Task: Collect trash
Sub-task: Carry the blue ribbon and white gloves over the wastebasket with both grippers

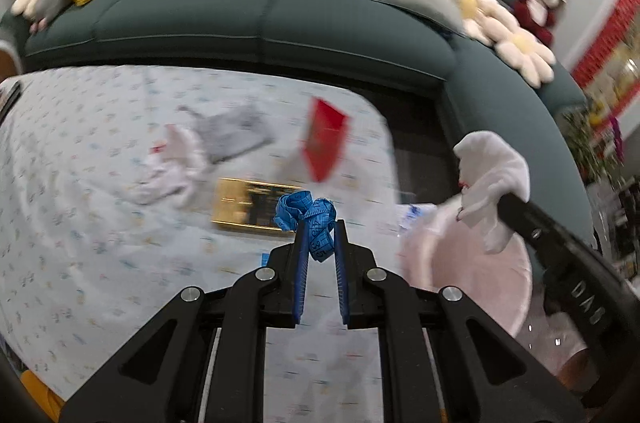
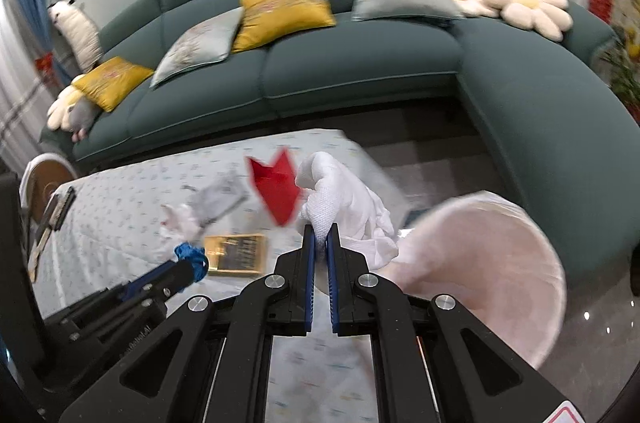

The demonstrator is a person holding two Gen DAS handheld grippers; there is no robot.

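Observation:
My left gripper [image 1: 319, 227] is shut on a crumpled blue measuring tape [image 1: 306, 213] and holds it above the table; the tape also shows in the right wrist view [image 2: 191, 255]. My right gripper [image 2: 321, 231] is shut on a white cloth glove [image 2: 344, 199], which hangs over the rim of a pink trash bin [image 2: 500, 263]. In the left wrist view the glove [image 1: 490, 175] hangs above the bin [image 1: 472, 263]. A red paper [image 1: 325, 137], a gold box [image 1: 248, 203], a white crumpled wrapper [image 1: 172, 171] and a grey pouch [image 1: 232, 131] lie on the table.
The table has a pale patterned cloth [image 1: 80, 223]. A dark green corner sofa [image 2: 360, 63] with yellow and grey cushions, flower pillows and plush toys curves behind and to the right. Dark floor [image 2: 432, 159] lies between table and sofa.

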